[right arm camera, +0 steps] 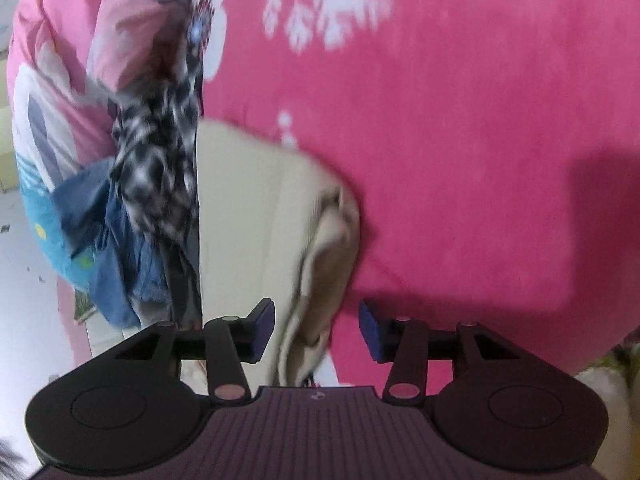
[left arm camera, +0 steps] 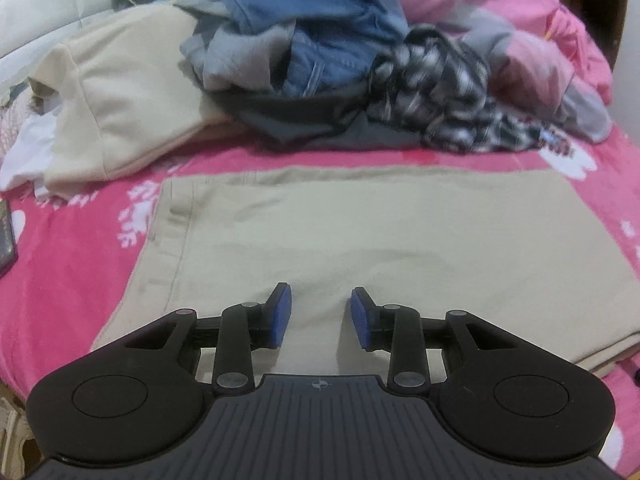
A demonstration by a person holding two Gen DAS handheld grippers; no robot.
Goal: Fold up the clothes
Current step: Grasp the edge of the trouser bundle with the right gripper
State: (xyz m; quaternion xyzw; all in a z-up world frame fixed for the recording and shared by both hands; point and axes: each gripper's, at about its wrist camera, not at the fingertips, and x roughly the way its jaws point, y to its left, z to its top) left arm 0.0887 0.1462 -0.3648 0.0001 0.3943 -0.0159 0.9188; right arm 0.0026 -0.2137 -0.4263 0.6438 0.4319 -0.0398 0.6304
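Cream garment (left arm camera: 120, 92): far left on the pink bedspread (left arm camera: 72, 264), slumped, apparently unfolded; heap of unsorted clothes (left arm camera: 328, 48): behind, denim, grey and checked pieces tangled, none folded, so most of the work looks outstanding; beige garment (left arm camera: 360, 232): centre, lying flat in a tidy rectangle with layered edges at its right, seemingly folded or close to it; left gripper (left arm camera: 321, 318): over its near edge, jaws parted, nothing between them; right gripper (right arm camera: 316, 330): jaws apart astride the stacked corner of the garment, pads not touching cloth.
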